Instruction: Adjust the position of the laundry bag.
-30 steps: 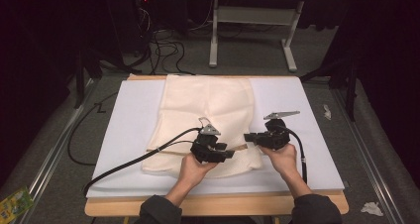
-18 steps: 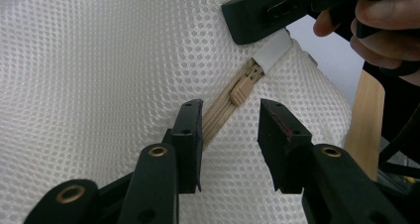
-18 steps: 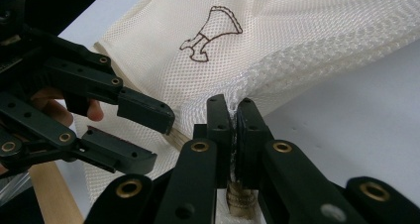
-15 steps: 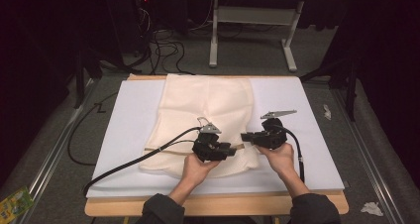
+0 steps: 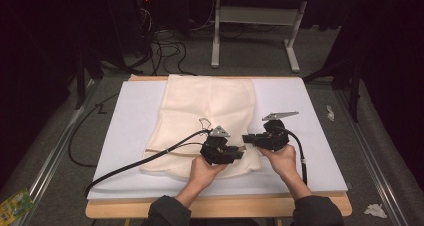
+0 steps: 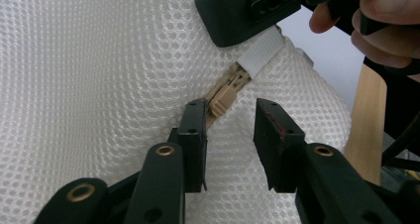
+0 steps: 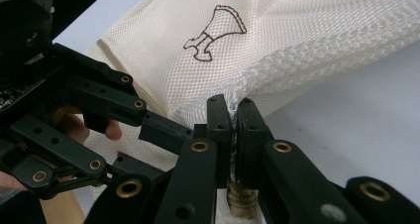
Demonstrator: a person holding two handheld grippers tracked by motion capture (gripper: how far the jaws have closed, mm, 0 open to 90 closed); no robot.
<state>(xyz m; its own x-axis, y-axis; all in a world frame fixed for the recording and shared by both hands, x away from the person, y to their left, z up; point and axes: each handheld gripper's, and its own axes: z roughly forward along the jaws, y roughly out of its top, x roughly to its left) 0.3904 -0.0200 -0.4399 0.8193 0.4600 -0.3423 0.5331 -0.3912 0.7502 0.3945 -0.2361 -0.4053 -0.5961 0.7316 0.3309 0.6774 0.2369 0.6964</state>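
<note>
A cream mesh bag (image 5: 210,111) lies flat on a white board (image 5: 305,111). Its tan zipper pull (image 6: 223,97) sits at the near right corner, beside a white tab (image 6: 260,55). My left gripper (image 5: 239,153) (image 6: 230,112) is open. Its jaws have just been closing and stand either side of the pull, the left jaw almost touching it, with no pad pressing. My right gripper (image 5: 248,138) (image 7: 236,110) is shut on the bag's mesh edge, and in the left gripper view its jaws clamp the white tab. The two grippers point at each other, nearly tip to tip.
A brown printed mark (image 7: 213,30) is on the mesh. The board rests on a wooden table (image 5: 225,208) whose front edge is just behind my hands. A black cable (image 5: 145,158) trails left across the bag. A desk frame (image 5: 250,31) stands on the floor beyond.
The left gripper has edged slightly right, closer to the right gripper. The right hand and the bag have not moved.
</note>
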